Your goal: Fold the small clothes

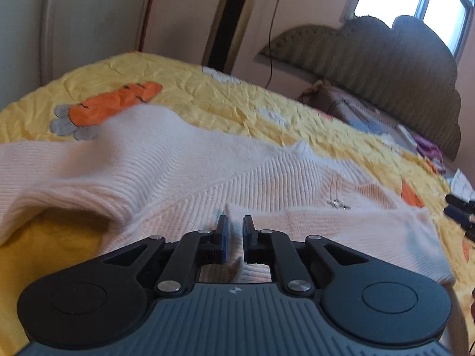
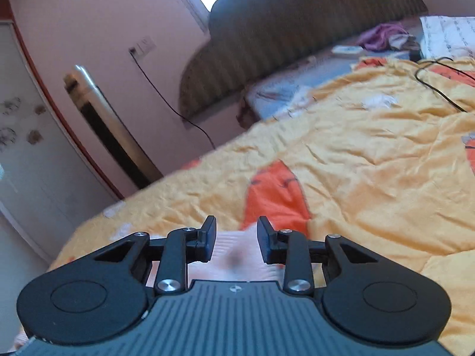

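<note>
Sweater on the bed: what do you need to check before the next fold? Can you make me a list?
1. Sweater lies on the yellow quilt: ok.
2. Sweater lies flat: not ok. It humps up on the left, and one edge is lifted off the quilt.
3. Left claw has let go: cannot tell. It is almost shut, with pale cloth showing in the narrow gap.
4. Right claw has let go: ok. It is open, and its pads do not press on the pink cloth below.
5. Black cable is out of the way: ok. It lies far off on the quilt.
</note>
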